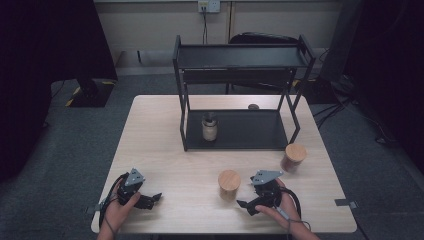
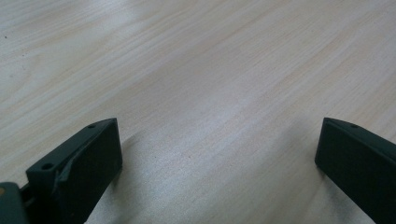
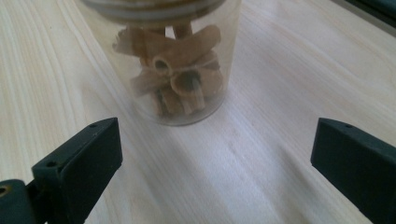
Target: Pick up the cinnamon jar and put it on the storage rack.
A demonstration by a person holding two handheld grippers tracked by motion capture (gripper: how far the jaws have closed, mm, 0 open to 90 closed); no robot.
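A pale wooden table (image 1: 165, 145) on grey carpet carries a black two-tier metal rack (image 1: 240, 95) toward its far edge, with one small jar (image 1: 209, 127) on the rack's lower shelf and a wooden-lidded jar (image 1: 293, 157) just off the rack's front right foot. The right gripper (image 1: 248, 205), jaws spread wide and empty, points at the nearest jar (image 3: 175, 60) in front of the rack, a clear glass cylinder with a round wooden lid (image 1: 229, 179), part-filled with tan pasta tubes; the left gripper (image 2: 217, 154) rests wide open and empty on bare wood, well left of it. Since that jar sits beyond the jaws and left of their centre, I judge that closing too soon, or driving in off-line, could knock the smooth glass over or let it slip
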